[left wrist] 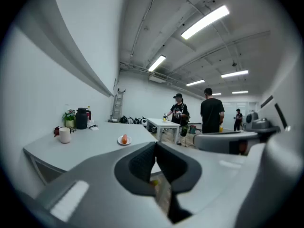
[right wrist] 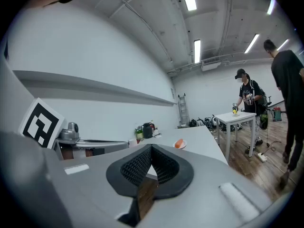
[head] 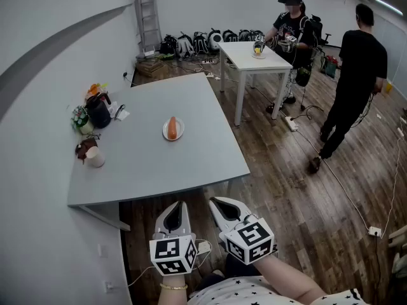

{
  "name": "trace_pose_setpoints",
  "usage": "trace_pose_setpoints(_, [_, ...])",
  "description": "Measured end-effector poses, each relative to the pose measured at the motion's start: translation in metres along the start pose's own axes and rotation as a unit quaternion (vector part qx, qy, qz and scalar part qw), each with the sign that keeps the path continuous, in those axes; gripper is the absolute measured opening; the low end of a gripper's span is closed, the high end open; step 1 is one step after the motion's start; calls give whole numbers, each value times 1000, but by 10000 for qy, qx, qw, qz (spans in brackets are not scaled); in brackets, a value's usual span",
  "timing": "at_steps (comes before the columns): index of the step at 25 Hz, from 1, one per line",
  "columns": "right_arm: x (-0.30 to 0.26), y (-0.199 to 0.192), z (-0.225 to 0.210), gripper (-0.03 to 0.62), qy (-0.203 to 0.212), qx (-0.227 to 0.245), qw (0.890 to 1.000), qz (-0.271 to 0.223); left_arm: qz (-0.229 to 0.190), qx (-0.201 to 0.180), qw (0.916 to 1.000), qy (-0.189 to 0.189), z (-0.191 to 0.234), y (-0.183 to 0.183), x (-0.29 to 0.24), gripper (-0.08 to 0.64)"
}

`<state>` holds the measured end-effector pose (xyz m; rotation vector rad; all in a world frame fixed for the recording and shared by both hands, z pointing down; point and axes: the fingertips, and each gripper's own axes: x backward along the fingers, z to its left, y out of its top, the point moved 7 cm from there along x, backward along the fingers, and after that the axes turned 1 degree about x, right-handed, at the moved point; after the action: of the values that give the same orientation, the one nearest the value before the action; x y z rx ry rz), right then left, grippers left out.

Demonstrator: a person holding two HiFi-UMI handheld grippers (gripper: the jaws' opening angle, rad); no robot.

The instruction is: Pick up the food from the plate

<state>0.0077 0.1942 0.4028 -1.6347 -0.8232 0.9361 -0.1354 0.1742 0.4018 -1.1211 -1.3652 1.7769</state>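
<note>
An orange piece of food lies on a small white plate near the middle of the grey table. The same food shows small and far off in both gripper views. My left gripper and right gripper hang side by side in front of the table's near edge, well short of the plate. Both sets of jaws meet at the tips with nothing between them.
A black kettle, a plant pot and a white cup stand along the table's left side. Further back, a white table has a person at it; another person stands on the wooden floor at right.
</note>
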Motion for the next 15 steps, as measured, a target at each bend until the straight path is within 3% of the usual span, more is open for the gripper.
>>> trace_pose_setpoints(7, [-37, 3, -54, -2, 47, -29, 9999, 91, 97, -46, 9998, 176, 5, 4, -61, 8])
trace_pose_setpoints(15, [-108, 25, -129, -2, 458, 205, 9983, 303, 120, 176, 9984, 524, 14, 18, -158, 8])
